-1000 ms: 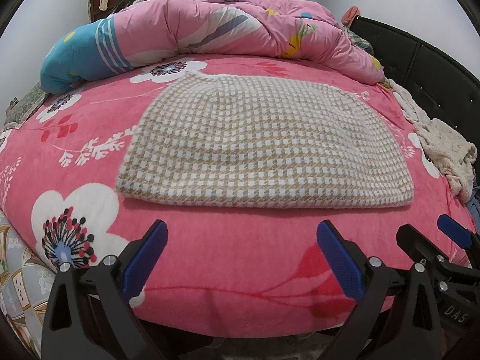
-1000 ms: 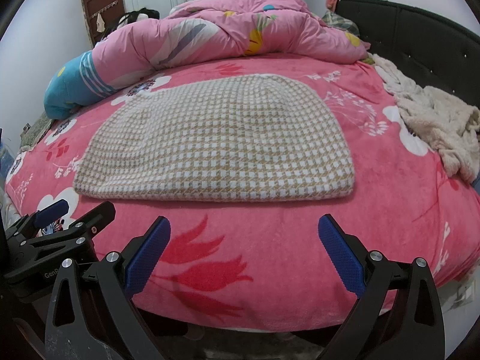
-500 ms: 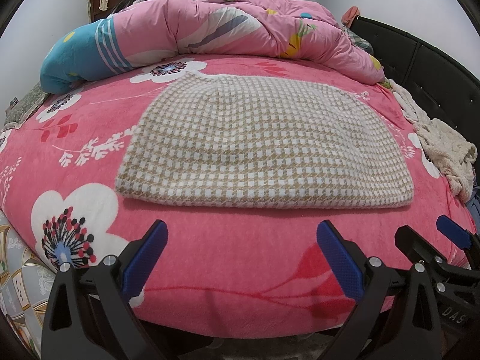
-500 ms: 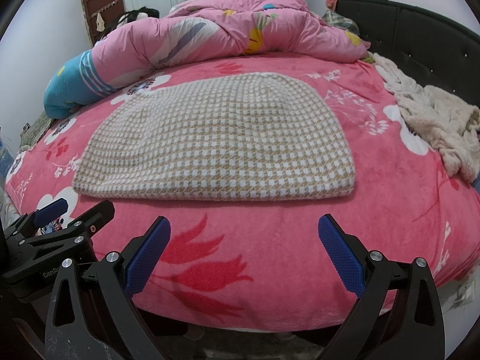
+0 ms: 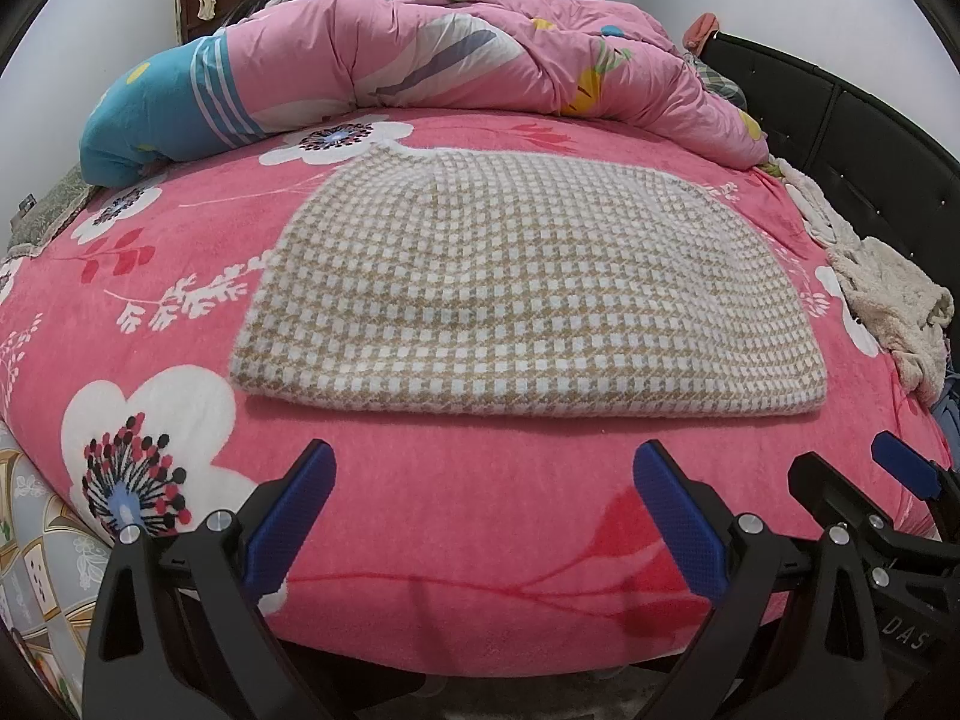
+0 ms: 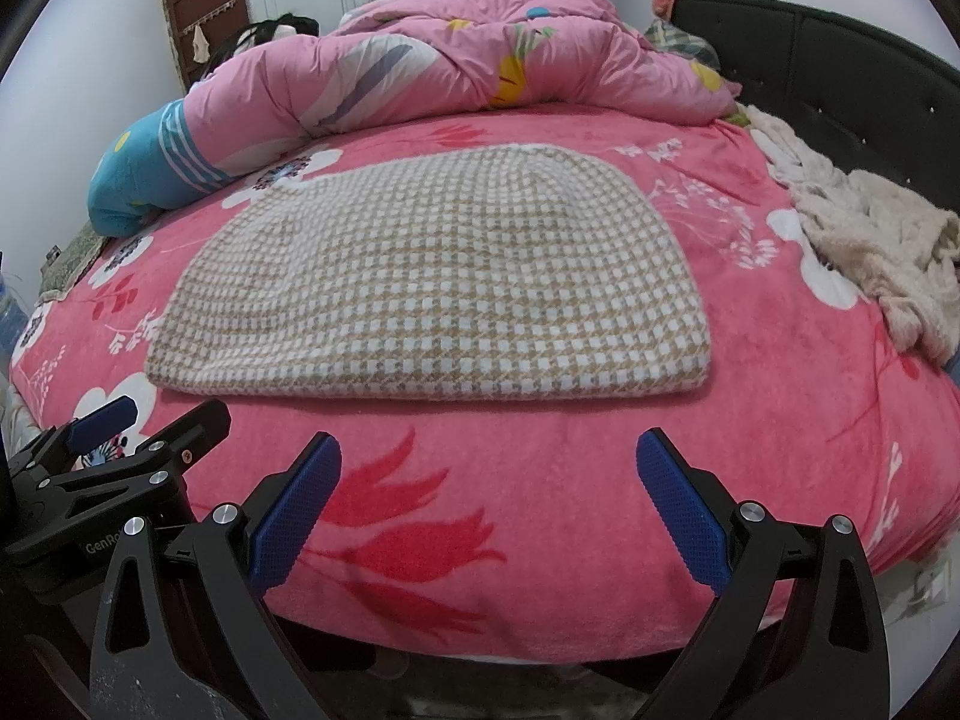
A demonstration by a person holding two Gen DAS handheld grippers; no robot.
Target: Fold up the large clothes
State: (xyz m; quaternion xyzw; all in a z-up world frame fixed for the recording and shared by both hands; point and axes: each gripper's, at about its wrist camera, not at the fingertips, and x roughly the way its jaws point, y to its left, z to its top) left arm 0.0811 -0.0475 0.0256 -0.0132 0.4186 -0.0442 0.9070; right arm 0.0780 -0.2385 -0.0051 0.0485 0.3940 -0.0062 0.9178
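My left claw (image 5: pixel 480 516) and right claw (image 6: pixel 486 510) hung released off the pink floral bed's (image 5: pixel 420 540) near edge; the beige-and-white checked knit garment (image 5: pixel 528 300), apparently already folded, looked soft, best gripped at its near-edge corners.

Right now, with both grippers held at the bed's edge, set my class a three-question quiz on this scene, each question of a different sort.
1. True or false: the left gripper is shut on the checked garment.
2. Multiple choice: the cream fleecy cloth lies (A) on the checked garment, (B) beside the black headboard, (C) under the pink duvet.
3. Fill in: the right gripper is ____ and holds nothing.

Key: 1 false, both grippers are open and short of the garment; 2 B; 3 open.
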